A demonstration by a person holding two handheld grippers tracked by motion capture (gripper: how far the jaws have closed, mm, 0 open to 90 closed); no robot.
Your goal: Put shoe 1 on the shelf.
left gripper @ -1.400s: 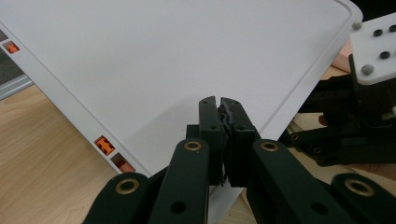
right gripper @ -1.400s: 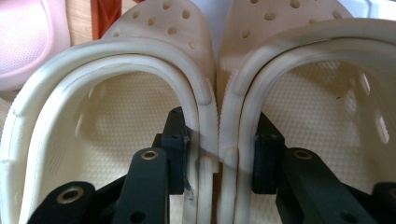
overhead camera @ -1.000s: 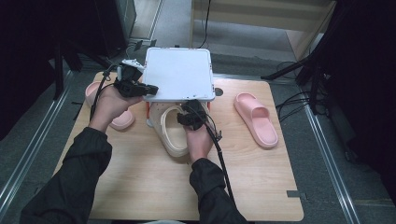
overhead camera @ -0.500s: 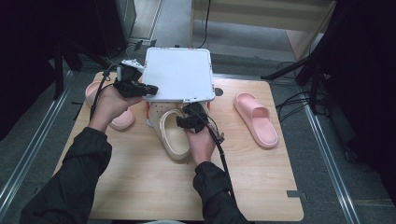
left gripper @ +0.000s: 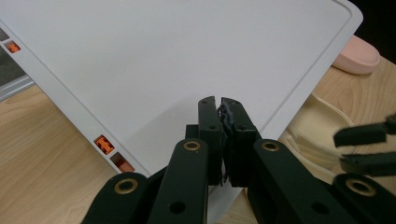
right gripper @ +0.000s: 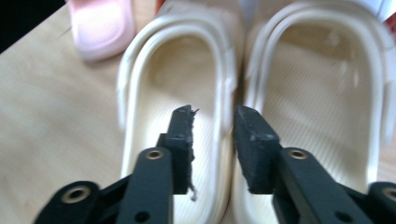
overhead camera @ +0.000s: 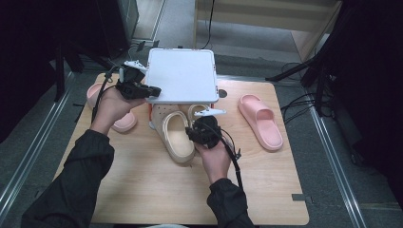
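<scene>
The wooden table (overhead camera: 142,190) has much bare surface toward the person, while the things are gathered in its far half. A white square lid (overhead camera: 181,76) is held up over the far middle of the table, and no label or writing can be read on it; small orange clips show along one of its edges in the left gripper view. The left gripper (overhead camera: 153,90) has its jaws pressed together on the near left corner of this lid. Under the lid stand two cream clogs (overhead camera: 177,135) side by side, touching, probably partly inside a box that the lid hides. The right gripper (right gripper: 212,123) hovers over them with jaws parted, astride the two inner walls where the clogs meet. One pink slide sandal (overhead camera: 260,121) lies well apart near the right edge, another pink sandal (overhead camera: 121,121) near the left edge.
</scene>
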